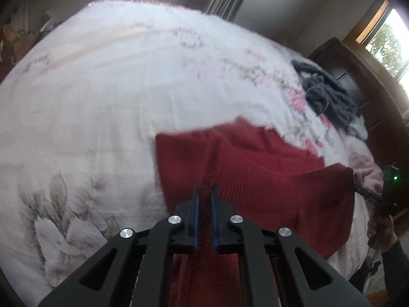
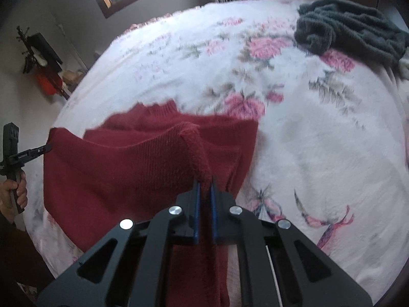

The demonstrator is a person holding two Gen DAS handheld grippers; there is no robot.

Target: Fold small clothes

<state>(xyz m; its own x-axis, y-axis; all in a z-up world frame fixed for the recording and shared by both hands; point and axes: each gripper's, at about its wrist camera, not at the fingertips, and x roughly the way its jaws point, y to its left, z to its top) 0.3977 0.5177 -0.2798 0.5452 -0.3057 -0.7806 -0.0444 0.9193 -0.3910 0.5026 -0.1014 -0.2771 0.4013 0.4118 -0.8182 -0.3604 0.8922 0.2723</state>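
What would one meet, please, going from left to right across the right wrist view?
Person's hand gripping the left tongs → dark red knitted sweater → right tongs → dark grey knit garment, on the far right of the floral bedspread.

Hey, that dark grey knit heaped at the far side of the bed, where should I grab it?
Probably the rolled fold of the grey knit nearest you, coming in low from the red sweater side. It bulges above the bedspread, so fingers can close around it.
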